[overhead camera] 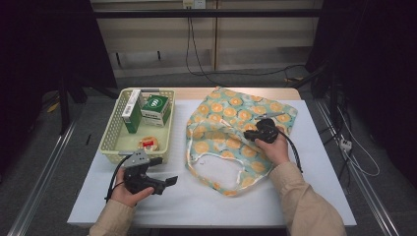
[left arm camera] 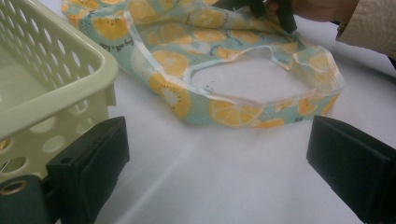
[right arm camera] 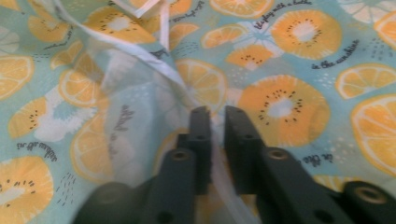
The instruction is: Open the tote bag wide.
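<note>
A cloth bag (overhead camera: 231, 123) printed with orange slices lies flat on the white table, its mouth toward the person. My right gripper (overhead camera: 255, 133) rests low on the bag's middle. In the right gripper view its jaws (right arm camera: 217, 112) stand a narrow gap apart, with the bag's white hem (right arm camera: 163, 70) running between them and the printed cloth (right arm camera: 289, 98) below. My left gripper (overhead camera: 169, 181) lies near the table's front left, wide open and holding nothing. Its view (left arm camera: 219, 140) looks across bare table to the bag's mouth (left arm camera: 187, 65) and the right gripper (left arm camera: 275, 9).
A pale green perforated basket (overhead camera: 109, 137) stands at the left, close beside the left gripper (left arm camera: 56, 79). It holds two green-and-white boxes (overhead camera: 156, 109) (overhead camera: 132, 112) and a small red round item (overhead camera: 147, 143). Bare table runs along the front edge.
</note>
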The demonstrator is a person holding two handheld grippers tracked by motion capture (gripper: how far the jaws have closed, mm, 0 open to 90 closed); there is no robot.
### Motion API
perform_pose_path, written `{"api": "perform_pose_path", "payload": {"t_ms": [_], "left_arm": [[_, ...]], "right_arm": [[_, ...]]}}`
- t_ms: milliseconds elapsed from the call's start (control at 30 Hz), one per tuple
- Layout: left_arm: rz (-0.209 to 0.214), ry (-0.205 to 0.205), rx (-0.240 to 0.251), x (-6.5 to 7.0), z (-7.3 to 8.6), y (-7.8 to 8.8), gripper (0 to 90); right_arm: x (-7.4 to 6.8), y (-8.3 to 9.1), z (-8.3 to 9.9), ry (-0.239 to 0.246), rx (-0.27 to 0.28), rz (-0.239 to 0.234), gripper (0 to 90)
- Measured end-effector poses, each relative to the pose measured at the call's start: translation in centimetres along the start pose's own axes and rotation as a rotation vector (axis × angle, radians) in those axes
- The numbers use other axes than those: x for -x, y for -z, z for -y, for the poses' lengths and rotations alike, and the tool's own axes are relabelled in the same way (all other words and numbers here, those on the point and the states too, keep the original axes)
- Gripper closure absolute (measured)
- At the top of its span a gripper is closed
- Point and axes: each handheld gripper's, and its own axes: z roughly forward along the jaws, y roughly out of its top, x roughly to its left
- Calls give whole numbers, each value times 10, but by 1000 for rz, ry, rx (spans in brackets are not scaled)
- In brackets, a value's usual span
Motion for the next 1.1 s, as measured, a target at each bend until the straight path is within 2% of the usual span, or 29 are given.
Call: {"api": "perform_pose_path", "payload": {"t_ms": [33,67,100,167,200,267,300,433,533,667,800,867,900,1000,1033,1100], "left_arm": [[3,-1,-1,0,0,0,58],[6,0,0,1,0,-1,59],[5,-1,-1,1,0,-1,58],[1,-4,0,0,0,0,59],[0,-6,0,0,-1,0,60],[1,-3,7,1,-1,1,60],[1,-4,8,1,-2,1,60],[0,-5,3,1,-1,0,60],[2,-5,5,2,-2,0,60],[4,-6,2,2,-2,-1,60],[4,-9,0,2,-2,-1,60],[3,-6,2,2,-2,-1,60],[1,-5,2,2,-2,-1,60],[0,-7,4,2,-2,-1,60],[1,-7,4,2,-2,-1,61],[1,-11,3,2,-2,-1,61]], "right_arm": [[-1,2,-1,11,3,12,709],[-1,5,-3,27,17,12,693],[-2,11,-5,20,41,7,668],[-2,14,-7,15,51,4,636],[-5,21,-10,18,64,4,594],[-7,24,-11,29,64,4,577],[-12,31,-14,40,73,1,528],[-18,39,-17,58,85,-9,498],[-29,50,-22,78,117,-31,474],[-35,54,-26,99,117,-42,474],[-43,57,-27,118,119,-70,542],[-51,59,-27,139,111,-102,698],[-51,59,-27,139,111,-102,698],[-66,60,-24,149,100,-179,853],[-78,59,-21,175,88,-227,891],[-89,56,-16,190,68,-252,899]]}}
